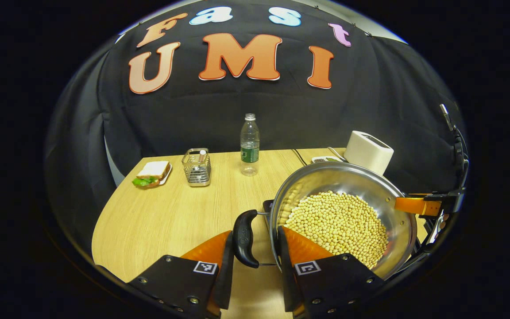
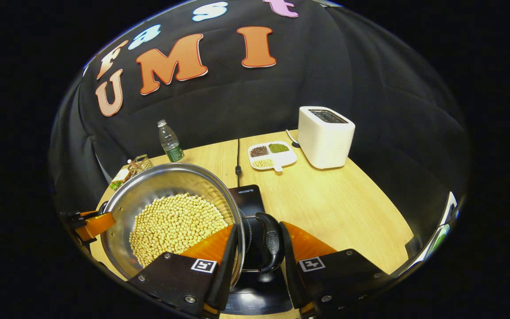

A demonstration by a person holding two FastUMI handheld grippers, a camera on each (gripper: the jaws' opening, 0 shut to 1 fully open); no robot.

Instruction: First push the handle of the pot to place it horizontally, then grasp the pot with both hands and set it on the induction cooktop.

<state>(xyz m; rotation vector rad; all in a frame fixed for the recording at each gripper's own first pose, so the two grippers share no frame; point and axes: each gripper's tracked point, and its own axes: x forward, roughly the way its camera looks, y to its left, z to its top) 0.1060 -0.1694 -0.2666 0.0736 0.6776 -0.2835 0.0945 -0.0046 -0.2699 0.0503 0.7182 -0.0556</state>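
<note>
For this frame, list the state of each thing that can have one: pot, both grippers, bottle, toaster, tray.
Steel pot: upright, filled with pale beans, gripped by both black side handles.
Left gripper: shut on pot's handle.
Right gripper: shut on the opposite handle.
Black induction cooktop: partly under the pot.
Clear plastic bottle: upright, capped.
White toaster: upright, slots empty.
White sectioned tray: holding sorted beans.
</note>
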